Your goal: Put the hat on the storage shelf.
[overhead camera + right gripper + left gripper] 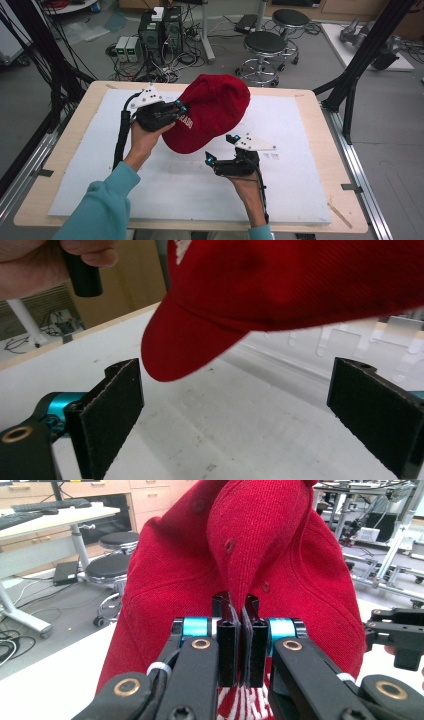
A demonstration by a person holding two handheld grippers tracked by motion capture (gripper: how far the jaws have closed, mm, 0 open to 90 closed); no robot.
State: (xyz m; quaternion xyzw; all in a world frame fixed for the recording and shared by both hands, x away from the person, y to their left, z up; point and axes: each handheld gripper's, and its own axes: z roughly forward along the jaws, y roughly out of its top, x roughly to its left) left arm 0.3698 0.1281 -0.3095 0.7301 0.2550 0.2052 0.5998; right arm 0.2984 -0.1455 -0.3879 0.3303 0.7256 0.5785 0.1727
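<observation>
My left gripper (179, 106) is clamped on a fold of the red cap (212, 117), holding it raised above the white board (300, 130); in the left gripper view the fabric is pinched flat between the closed jaws. My right gripper (222, 148) sits just below the cap's brim with its jaws wide apart and nothing between them. The brim hangs above and between those pads in the right gripper view. The board lies on a light wooden table (327, 145). Beyond the table stand two black stools (265, 50), computer towers (161, 30) with tangled cables on the grey floor, and black frame struts (367, 47) at both sides.
</observation>
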